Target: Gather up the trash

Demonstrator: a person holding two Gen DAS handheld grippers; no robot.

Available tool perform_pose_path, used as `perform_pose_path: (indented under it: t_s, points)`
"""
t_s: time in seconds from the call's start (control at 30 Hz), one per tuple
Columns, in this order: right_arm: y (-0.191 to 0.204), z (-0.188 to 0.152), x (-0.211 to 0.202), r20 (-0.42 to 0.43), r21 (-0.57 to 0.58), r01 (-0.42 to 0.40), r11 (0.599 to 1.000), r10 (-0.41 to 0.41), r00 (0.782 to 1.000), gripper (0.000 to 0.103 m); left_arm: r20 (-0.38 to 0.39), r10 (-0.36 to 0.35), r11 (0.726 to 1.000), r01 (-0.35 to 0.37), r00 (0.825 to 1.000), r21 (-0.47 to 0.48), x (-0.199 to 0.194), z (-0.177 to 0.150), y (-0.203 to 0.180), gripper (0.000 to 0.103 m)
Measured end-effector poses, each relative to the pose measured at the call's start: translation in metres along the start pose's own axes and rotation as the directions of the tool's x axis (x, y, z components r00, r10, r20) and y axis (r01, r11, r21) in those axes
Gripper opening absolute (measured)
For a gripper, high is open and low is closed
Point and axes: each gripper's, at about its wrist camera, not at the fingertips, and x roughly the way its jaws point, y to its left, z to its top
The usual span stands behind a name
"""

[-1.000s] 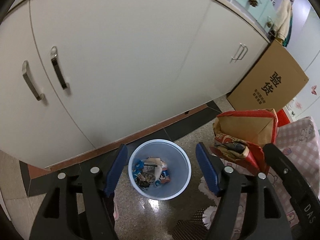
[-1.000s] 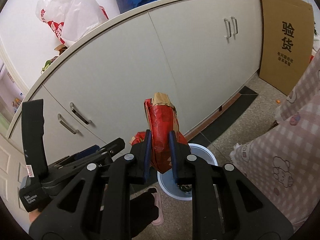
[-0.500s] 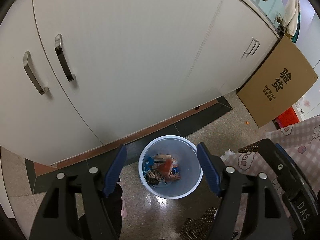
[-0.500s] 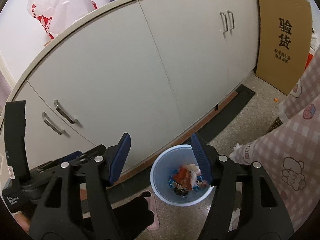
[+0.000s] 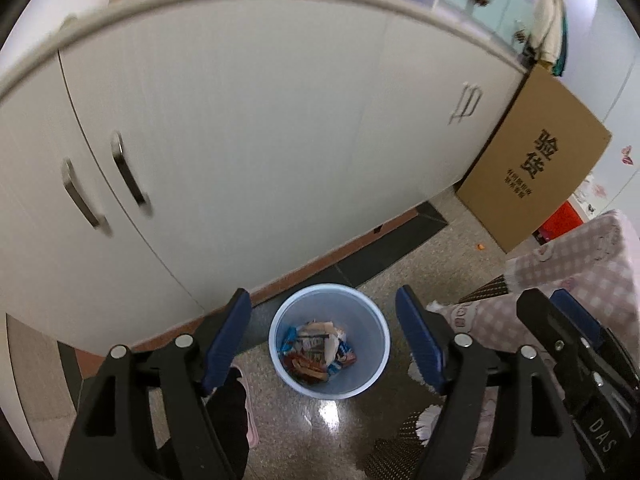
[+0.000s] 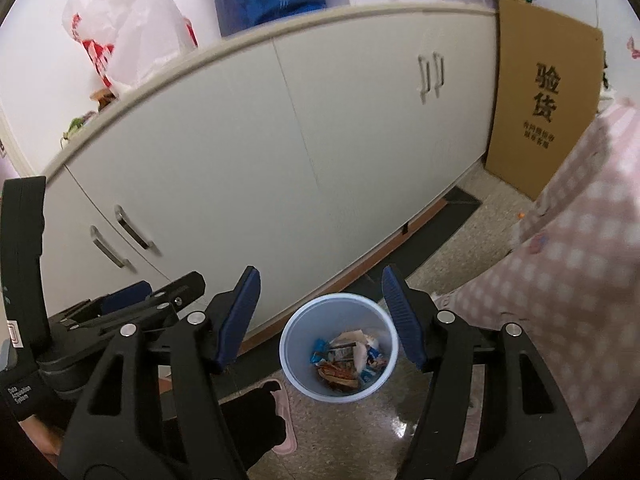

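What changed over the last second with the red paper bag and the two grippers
The right gripper let go of the red paper bag, which dropped into the blue bin among the wrappers; its jaws now stand open and empty. The left gripper stayed open and empty above the bin. Bin and cabinet stayed put.

Each black tool (image 5: 324,334) carries blue finger pads (image 6: 240,316) and silver screws.

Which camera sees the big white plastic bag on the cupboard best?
The right wrist view: the white plastic bag shows almost whole on top of the cupboard. The left wrist view catches only a blurred sliver at its top edge.
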Motion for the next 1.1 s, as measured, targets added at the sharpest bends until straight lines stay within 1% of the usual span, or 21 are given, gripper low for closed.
perform_pose_path:
  t_s: [0.1, 0.2, 0.3, 0.37, 0.4, 0.47, 0.5, 0.6, 0.7, 0.8, 0.83, 0.9, 0.97, 1.03, 1.1]
  points:
    - [-0.003, 0.006, -0.033, 0.044, 0.006, 0.003, 1.0, -0.003, 0.999, 0.064, 0.061, -0.016, 0.999, 0.014, 0.998, 0.039, -0.036, 0.004, -0.017, 0.076]
    - [-0.007, 0.01, -0.075, 0.1, 0.0, 0.028, 1.0, -0.028, 0.995, 0.065, 0.112, -0.034, 0.997, 0.026, 0.993, 0.073, -0.069, 0.003, -0.032, 0.078]
    - [-0.014, 0.011, -0.111, 0.146, 0.019, 0.042, 0.999, -0.045, 0.988, 0.067, 0.17, -0.068, 0.993, 0.049, 0.983, 0.109, -0.111, 0.0, -0.052, 0.081]
    - [-0.022, 0.008, -0.144, 0.188, 0.031, 0.055, 0.998, -0.06, 0.98, 0.069, 0.198, -0.088, 0.989, 0.062, 0.976, 0.135, -0.133, -0.005, -0.066, 0.083]
    - [-0.023, 0.007, -0.153, 0.2, 0.034, 0.063, 0.997, -0.068, 0.977, 0.07, 0.209, -0.095, 0.987, 0.065, 0.973, 0.145, -0.141, -0.007, -0.071, 0.084]
    - [-0.03, 0.002, -0.185, 0.239, 0.042, 0.082, 0.996, -0.089, 0.967, 0.072, 0.246, -0.12, 0.98, 0.075, 0.962, 0.184, -0.169, -0.015, -0.087, 0.085]
    - [-0.033, 0.0, -0.194, 0.251, 0.047, 0.087, 0.995, -0.097, 0.963, 0.072, 0.261, -0.137, 0.976, 0.085, 0.956, 0.202, -0.179, -0.02, -0.093, 0.085]
    - [-0.043, -0.011, -0.241, 0.305, 0.077, 0.124, 0.989, -0.142, 0.942, 0.076, 0.295, -0.178, 0.963, 0.104, 0.939, 0.25, -0.21, -0.031, -0.11, 0.087]
    - [-0.05, -0.023, -0.278, 0.352, 0.112, 0.154, 0.982, -0.184, 0.918, 0.08, 0.334, -0.218, 0.947, 0.116, 0.917, 0.298, -0.245, -0.046, -0.129, 0.089]
    - [-0.055, -0.038, -0.315, 0.391, 0.149, 0.175, 0.973, -0.221, 0.894, 0.082, 0.357, -0.252, 0.934, 0.13, 0.9, 0.334, -0.269, -0.058, -0.141, 0.089]
    - [-0.056, -0.043, -0.326, 0.403, 0.157, 0.182, 0.971, -0.231, 0.885, 0.083, 0.369, -0.273, 0.927, 0.14, 0.888, 0.349, -0.281, -0.064, -0.146, 0.089]
    - [-0.057, -0.05, -0.345, 0.423, 0.168, 0.193, 0.967, -0.248, 0.872, 0.085, 0.377, -0.299, 0.919, 0.158, 0.877, 0.362, -0.295, -0.071, -0.15, 0.09]
    - [-0.057, -0.059, -0.365, 0.443, 0.185, 0.218, 0.958, -0.279, 0.852, 0.087, 0.381, -0.336, 0.905, 0.183, 0.861, 0.385, -0.312, -0.081, -0.157, 0.091]
    - [-0.056, -0.068, -0.383, 0.461, 0.198, 0.227, 0.954, -0.295, 0.837, 0.087, 0.395, -0.345, 0.898, 0.177, 0.851, 0.404, -0.327, -0.09, -0.163, 0.092]
    - [-0.056, -0.075, -0.395, 0.47, 0.206, 0.234, 0.95, -0.306, 0.828, 0.088, 0.412, -0.353, 0.892, 0.169, 0.84, 0.419, -0.341, -0.099, -0.167, 0.092]
